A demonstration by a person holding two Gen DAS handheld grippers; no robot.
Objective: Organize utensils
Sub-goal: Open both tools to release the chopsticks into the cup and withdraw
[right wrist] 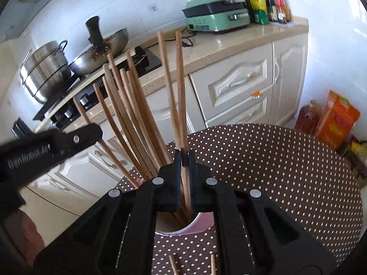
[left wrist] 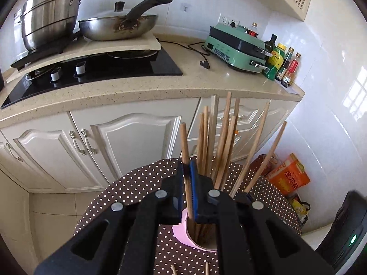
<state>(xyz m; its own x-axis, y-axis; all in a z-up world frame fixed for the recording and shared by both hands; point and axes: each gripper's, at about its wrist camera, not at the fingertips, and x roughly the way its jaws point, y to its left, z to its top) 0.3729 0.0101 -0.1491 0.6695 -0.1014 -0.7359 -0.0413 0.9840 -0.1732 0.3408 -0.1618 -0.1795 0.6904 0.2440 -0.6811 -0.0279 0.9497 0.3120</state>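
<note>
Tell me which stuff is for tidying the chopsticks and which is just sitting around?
For the job: chopsticks, pink holder, left gripper, right gripper, loose chopsticks on the table.

Just lying about: wok, steel pot, green cooker, bottles, orange bag.

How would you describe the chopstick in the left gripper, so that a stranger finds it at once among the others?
Look at the round table with the brown polka-dot cloth, where a pink holder stands full of wooden chopsticks. The left gripper is shut on one chopstick. That chopstick stands alone at the left edge of the bundle, the only one between blue-padded jaws in that view.
</note>
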